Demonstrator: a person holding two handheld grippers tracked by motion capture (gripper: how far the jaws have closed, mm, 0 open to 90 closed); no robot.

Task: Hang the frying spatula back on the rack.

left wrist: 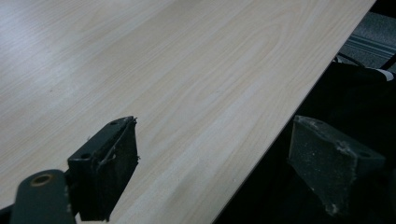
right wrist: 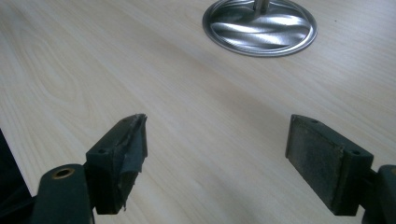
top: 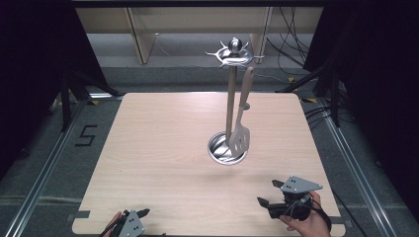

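A metal utensil stand [top: 230, 94] rises from a round steel base [top: 220, 148] a little right of the table's middle. From the hook ring at its top [top: 234, 54] hangs a wooden slotted spatula [top: 240, 129], blade down over the base. My left gripper [top: 136, 214] sits at the table's near left edge, open with nothing in it [left wrist: 215, 126]. At the near right, a hand holds my right gripper [top: 268, 192], also open [right wrist: 217, 120] with nothing in it. It faces the steel base [right wrist: 259, 28] across bare wood.
The light wooden table [top: 158, 148] stands inside metal frame rails [top: 44, 173]. A "5" is taped on the floor [top: 86, 134] at the left. Cables [top: 296, 34] and wooden furniture legs [top: 141, 37] lie beyond the far edge. The table's near edge [left wrist: 280, 130] runs between my left jaws.
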